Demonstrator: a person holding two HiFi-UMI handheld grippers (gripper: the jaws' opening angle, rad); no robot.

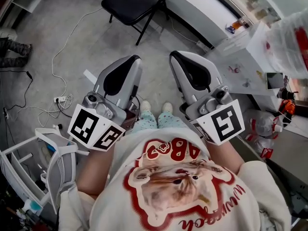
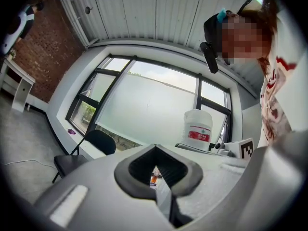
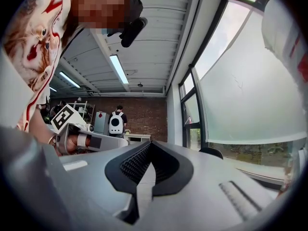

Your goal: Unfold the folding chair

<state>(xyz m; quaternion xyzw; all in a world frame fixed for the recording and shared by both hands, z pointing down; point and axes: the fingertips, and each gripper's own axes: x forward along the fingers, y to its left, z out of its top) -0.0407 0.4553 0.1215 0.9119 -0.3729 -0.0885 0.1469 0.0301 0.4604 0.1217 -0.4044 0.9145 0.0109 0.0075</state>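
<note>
Both claws are held level and side by side in front of the person's waist.
- Left gripper (image 1: 135,59): jaws together, pads meeting at the tips, nothing held. Only a thin slit shows lower down between the pads.
- Right gripper (image 1: 174,57): jaws fully together, empty.

Chair (image 1: 133,5): stands on the grey floor (image 1: 86,47), well ahead of both grippers and touching neither. The black seat lies flat and the legs are spread, so it's already open. In the left gripper view it sits near the window wall, with its back on the glass side.

Containers:
- White tub (image 2: 198,129): red label, lid on, upright beside the window. It's opaque, so I can't tell the contents.
- Clear box (image 1: 234,43): on the white table (image 1: 250,69) at the right. The inside is too small to read. Something orange and blue sits just behind it.
- Big clear bag (image 1: 294,36): at the table's far right end, whitish, with red marks showing through.
- Crumpled bags (image 1: 262,125): low down beside the table, right of the right gripper. Contents are unclear.
- White wire cart (image 1: 24,165): lower left, close by the person's left arm. Small items sit on its shelves, too blurred to name.

Power strip (image 1: 60,99): on the floor left of the left gripper, with a white cable looping away toward the chair.
</note>
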